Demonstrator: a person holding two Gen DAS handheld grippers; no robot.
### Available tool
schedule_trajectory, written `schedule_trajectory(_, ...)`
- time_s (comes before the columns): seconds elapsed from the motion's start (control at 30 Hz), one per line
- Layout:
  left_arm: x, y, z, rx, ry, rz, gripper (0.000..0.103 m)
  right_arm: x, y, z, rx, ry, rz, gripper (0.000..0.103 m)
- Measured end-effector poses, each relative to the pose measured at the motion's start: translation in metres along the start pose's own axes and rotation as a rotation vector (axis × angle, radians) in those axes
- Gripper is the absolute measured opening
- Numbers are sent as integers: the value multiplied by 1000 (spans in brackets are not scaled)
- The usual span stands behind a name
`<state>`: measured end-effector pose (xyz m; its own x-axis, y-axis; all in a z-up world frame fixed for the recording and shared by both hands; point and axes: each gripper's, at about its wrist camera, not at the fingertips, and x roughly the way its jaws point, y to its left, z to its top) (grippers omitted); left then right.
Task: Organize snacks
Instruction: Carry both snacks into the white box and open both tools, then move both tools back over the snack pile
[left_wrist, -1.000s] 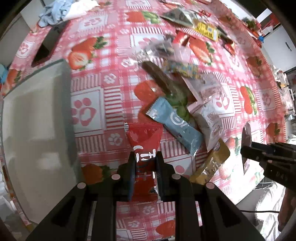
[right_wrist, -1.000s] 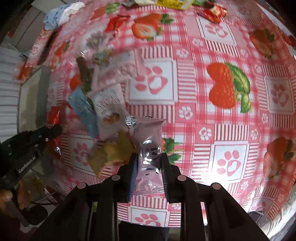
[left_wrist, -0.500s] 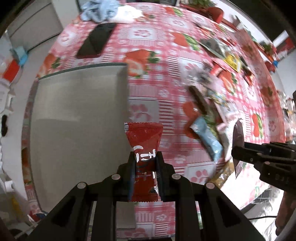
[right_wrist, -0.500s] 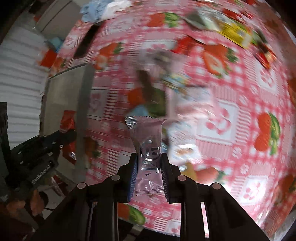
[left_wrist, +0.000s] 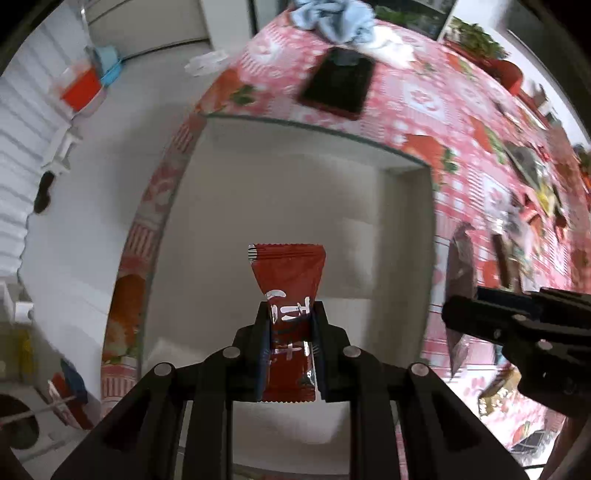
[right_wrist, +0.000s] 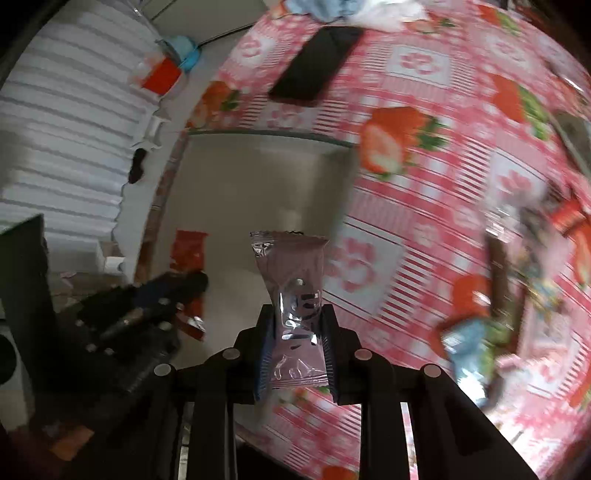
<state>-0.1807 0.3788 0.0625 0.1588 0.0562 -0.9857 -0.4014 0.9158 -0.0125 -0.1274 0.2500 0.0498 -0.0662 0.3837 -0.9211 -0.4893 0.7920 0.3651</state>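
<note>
Both claws moved over the grey tray (left_wrist: 295, 192) on the strawberry cloth (left_wrist: 424, 103).

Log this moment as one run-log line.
left gripper: shut on red snack packet over grey tray | right gripper: shut on pink snack packet | neither released

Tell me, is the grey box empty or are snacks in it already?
Empty: the grey box shows bare floor; the red packet is gripped above it.

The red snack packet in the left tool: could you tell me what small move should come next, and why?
Probably open the left tool and drop the red packet: it hangs directly over the grey tray, clear of the rim.
</note>
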Motion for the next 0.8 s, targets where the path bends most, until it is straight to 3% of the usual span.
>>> schedule_trajectory(0.3, 19, 24, -11, -44, 41, 38, 24, 51, 33, 19, -29, 76, 26, 26)
schedule_trajectory(0.33, 20, 25, -11, -43, 43, 39, 28, 57, 35, 20, -35, 85, 17, 26)
schedule_trajectory(0.4, 22, 27, -13, -43, 51, 48, 46, 64, 38, 22, -45, 99, 9, 26)
schedule_trajectory(0.43, 22, 28, -14, -44, 44, 51, 60, 67, 38, 23, -46, 105, 9, 27)
schedule_trajectory(0.47, 21, 29, -15, -46, 37, 55, 70, 68, 38, 23, -44, 108, 8, 39)
schedule_trajectory(0.5, 19, 30, -15, -46, 27, 59, 72, 69, 37, 24, -40, 109, 2, 53)
schedule_trajectory(0.53, 18, 30, -15, -45, 21, 62, 75, 69, 35, 25, -34, 99, -9, 82)
schedule_trajectory(0.57, 18, 30, -15, -43, 23, 64, 76, 65, 34, 24, -30, 87, -6, 86)
schedule_trajectory(0.7, 16, 24, -16, -30, 36, 70, 76, 45, 22, 20, -6, 53, 11, 86)
schedule_trajectory(0.8, 10, 15, -17, -11, 25, 60, 76, 29, 7, 13, 16, 28, -46, 86)
